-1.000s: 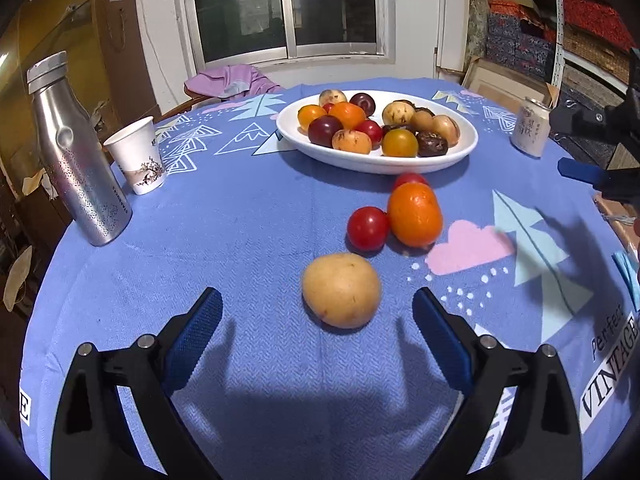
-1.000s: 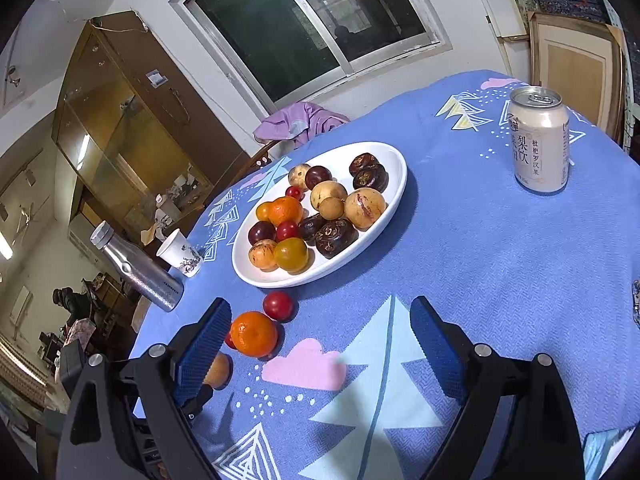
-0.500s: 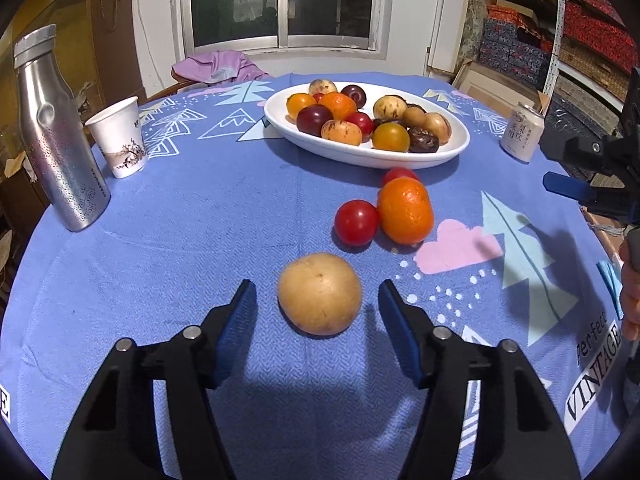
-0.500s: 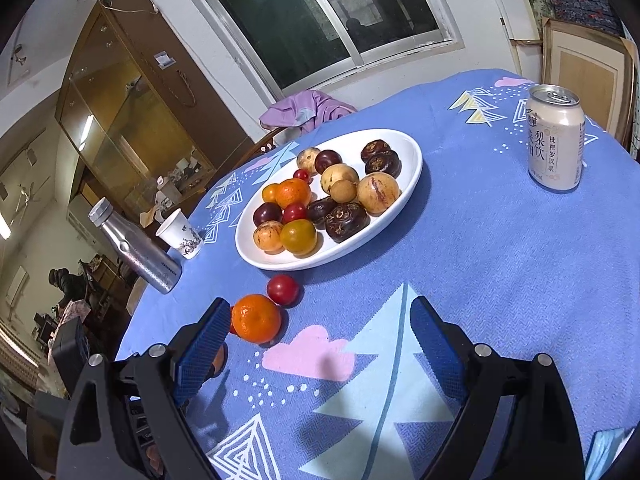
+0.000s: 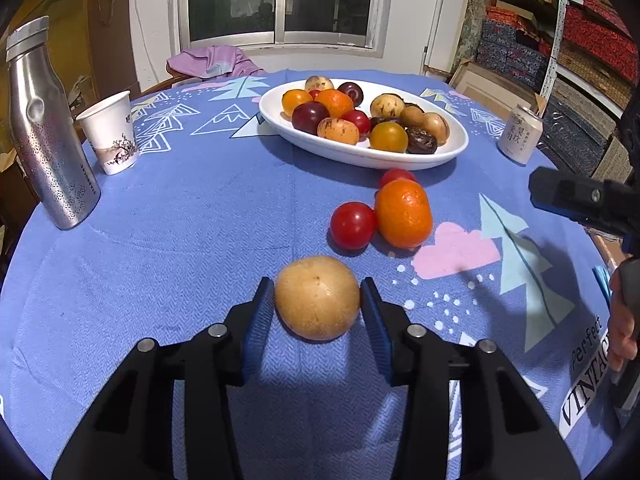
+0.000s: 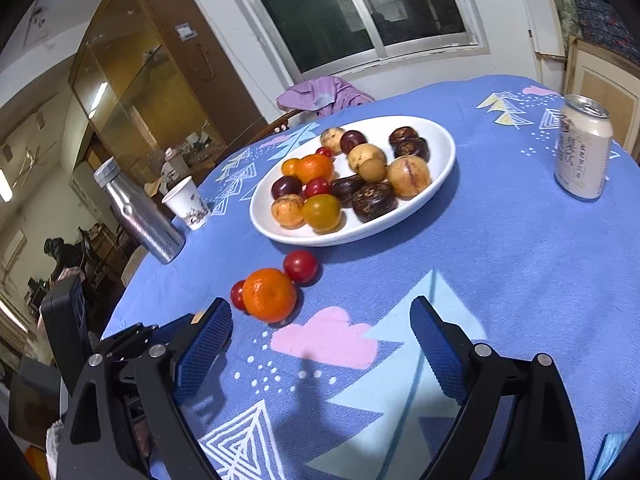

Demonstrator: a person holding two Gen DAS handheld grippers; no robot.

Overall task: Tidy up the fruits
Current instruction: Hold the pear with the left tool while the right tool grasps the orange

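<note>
My left gripper [image 5: 318,306] is shut on a round tan fruit [image 5: 317,297] that rests on the blue tablecloth; both blue pads touch its sides. Beyond it lie an orange [image 5: 403,213] and two red fruits, one [image 5: 353,225] left of the orange and one [image 5: 397,176] behind it. A white oval plate [image 5: 360,154] holds several fruits. My right gripper [image 6: 320,344] is open and empty above the cloth, with the orange [image 6: 269,293] and the plate [image 6: 442,174] ahead of it.
A steel bottle [image 5: 46,132] and a paper cup [image 5: 110,132] stand at the left. A drink can [image 5: 520,134] stands right of the plate, also in the right wrist view [image 6: 582,154]. A chair with a purple cloth [image 5: 212,62] is behind the table.
My left gripper moved forward around the tan fruit and its jaws closed from wide open onto it. My right gripper stayed open and shifted slightly.
</note>
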